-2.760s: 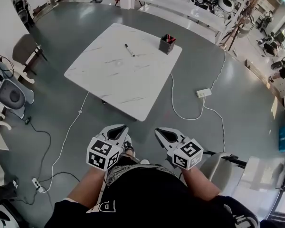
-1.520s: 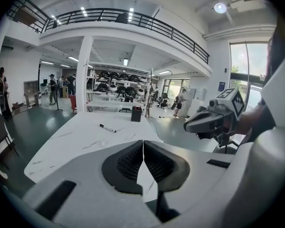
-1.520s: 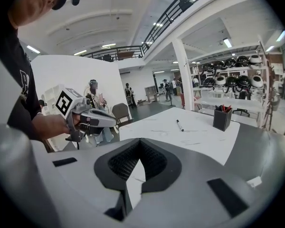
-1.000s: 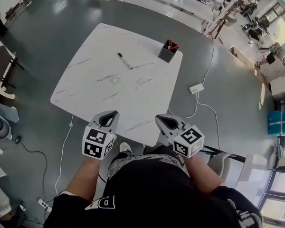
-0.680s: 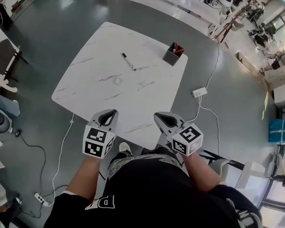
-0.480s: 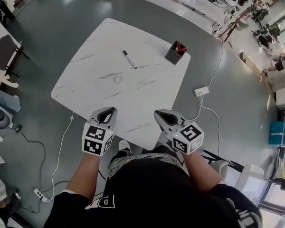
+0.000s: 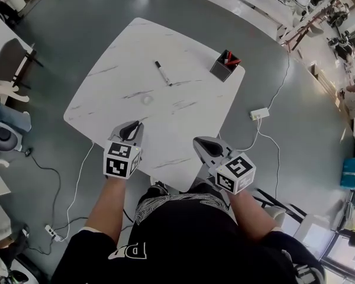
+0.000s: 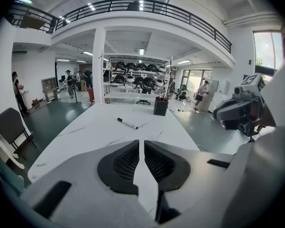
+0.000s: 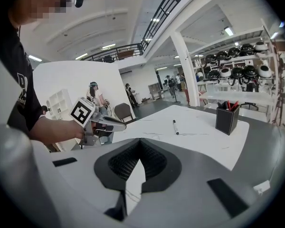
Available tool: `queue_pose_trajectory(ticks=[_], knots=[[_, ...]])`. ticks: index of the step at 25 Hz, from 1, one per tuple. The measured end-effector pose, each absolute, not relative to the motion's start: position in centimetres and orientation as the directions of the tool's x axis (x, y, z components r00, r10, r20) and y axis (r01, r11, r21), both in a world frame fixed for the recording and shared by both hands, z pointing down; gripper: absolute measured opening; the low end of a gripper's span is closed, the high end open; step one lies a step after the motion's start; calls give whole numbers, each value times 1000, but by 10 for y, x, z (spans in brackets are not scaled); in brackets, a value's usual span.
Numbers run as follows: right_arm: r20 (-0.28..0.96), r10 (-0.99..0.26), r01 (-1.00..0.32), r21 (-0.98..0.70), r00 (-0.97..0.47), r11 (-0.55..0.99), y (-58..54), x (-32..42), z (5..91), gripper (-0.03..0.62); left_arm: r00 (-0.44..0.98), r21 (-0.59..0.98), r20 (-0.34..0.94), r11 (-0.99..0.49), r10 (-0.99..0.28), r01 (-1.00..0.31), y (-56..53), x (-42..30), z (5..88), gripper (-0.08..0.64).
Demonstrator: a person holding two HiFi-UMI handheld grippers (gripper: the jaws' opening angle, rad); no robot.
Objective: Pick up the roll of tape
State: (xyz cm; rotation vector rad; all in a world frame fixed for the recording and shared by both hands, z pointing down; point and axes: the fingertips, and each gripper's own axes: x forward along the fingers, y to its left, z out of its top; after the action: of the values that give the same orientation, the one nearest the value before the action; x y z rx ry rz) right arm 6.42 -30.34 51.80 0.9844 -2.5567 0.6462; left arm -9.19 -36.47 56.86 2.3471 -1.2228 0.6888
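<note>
Both my left gripper (image 8: pixel 141 146) and right gripper (image 9: pixel 138 144) have fingers pressed together, empty; the roll of tape (image 7: pixel 146 99) lies ahead of them on the worktop (image 7: pixel 106 93).

A glossy dark grey floor (image 7: pixel 59 52) spreads beneath a square white marble-patterned table (image 7: pixel 118 93). A thin white cable (image 7: pixel 77 182) trails across the floor, and a white power strip (image 7: pixel 260 113) lies off the table's right corner. A dark round-backed chair (image 7: pixel 9 58) stands at the left. A white square column (image 8: pixel 98 65) supports a mezzanine with a black metal railing (image 8: pixel 147 4) (ceiling lights glow beneath it). White storage racks (image 8: pixel 137 80) line the far end, and a tall bright window (image 8: pixel 263 49) lights the right wall.
</note>
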Motion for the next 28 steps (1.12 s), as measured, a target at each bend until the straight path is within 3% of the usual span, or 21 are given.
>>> queue_pose_trajectory(ticks=[10, 14, 28], knots=[[477, -527, -703, -355, -703, 616, -314, 100, 547, 3, 414, 140, 653, -437, -634, -889, -424, -84, 621, 27], [489, -512, -700, -375, -706, 608, -318, 107, 558, 3, 391, 117, 702, -444, -596, -888, -442, -81, 648, 102], [516, -478, -696, -418, -711, 584, -337, 130, 582, 3, 314, 69, 798, -440, -514, -895, -483, -74, 714, 196]])
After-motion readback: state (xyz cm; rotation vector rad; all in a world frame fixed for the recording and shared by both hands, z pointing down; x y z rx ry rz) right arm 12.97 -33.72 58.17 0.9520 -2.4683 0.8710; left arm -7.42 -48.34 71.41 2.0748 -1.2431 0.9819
